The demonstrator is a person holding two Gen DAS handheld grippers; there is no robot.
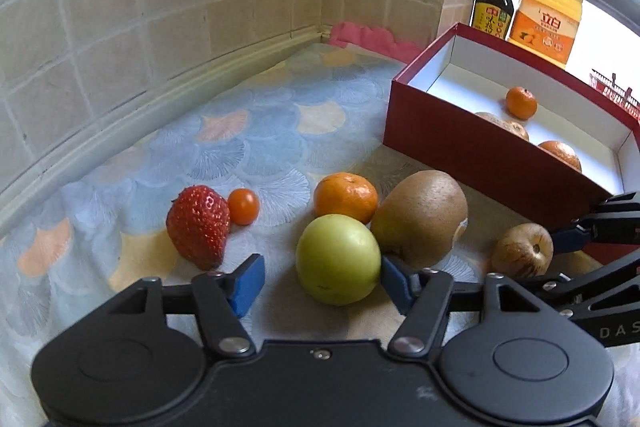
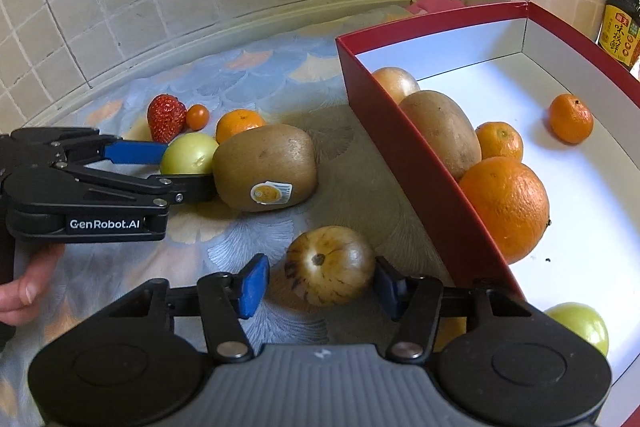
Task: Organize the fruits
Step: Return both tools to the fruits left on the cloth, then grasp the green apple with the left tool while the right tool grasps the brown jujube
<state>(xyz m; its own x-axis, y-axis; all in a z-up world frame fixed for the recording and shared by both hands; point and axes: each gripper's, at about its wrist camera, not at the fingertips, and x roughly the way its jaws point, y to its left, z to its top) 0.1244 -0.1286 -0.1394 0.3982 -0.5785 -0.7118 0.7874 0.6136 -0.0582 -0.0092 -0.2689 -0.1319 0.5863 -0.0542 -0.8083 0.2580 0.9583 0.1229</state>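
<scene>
Fruits are partly sorted: we see oranges and several other pieces already inside the red box, while beside it on the tabletop a strawberry, kiwi and others wait. Our left gripper, tilted down, straddles the green fruit, one pad touching, not clamped. Our right gripper brackets the brown striped fruit just outside the box, unclamped.

Green fruit: sitting upright on the cloth, nearest, touching the kiwi.
Kiwi: brown, lying tilted just right of it.
Mandarin: resting just behind both.
Strawberry and cherry tomato: lying together at left.
Striped brown fruit: lying stem-up near the red box.
Box contents: oranges, a kiwi, a green fruit lying inside.
</scene>
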